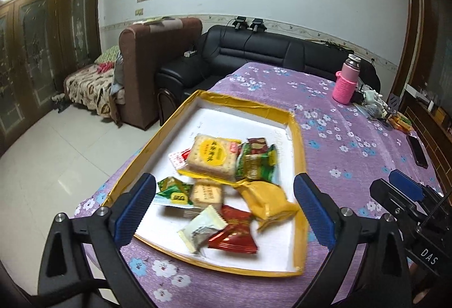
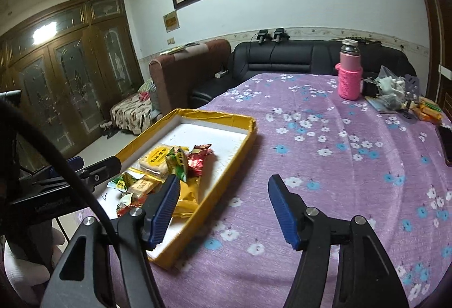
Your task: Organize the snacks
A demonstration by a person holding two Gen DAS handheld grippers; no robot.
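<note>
Left wrist view: the left gripper [image 1: 224,209] hangs above the near end of the yellow-rimmed tray [image 1: 296,121], jaws spread wide and holding nothing. The tray sits on the purple floral tablecloth [image 1: 353,144] near the table's left edge. The snacks lie in a loose heap on the tray's white floor — a large cracker pack [image 1: 212,156] with a yellow round label on top, a green packet [image 1: 255,162] touching its right side, a smaller biscuit pack [image 1: 205,195], a yellow pouch [image 1: 267,202], a white sachet [image 1: 202,229] and a red wrapper [image 1: 234,231] nearest the camera. Judgement on handling: all look light; the film wrappers are soft, crinkly and probably slippery, so a pinch on a crimped end seam should hold better than a squeeze across the belly. The crackers are brittle — best gripped lightly across the short sides of the stiff block. Overlapping packets may drag neighbours when lifted. Right wrist view: the right gripper [image 2: 223,203] is also spread wide and empty, hovering over bare cloth just beside the tray's right wall. A pink bottle [image 2: 350,73] stands well apart at the far end.
</note>
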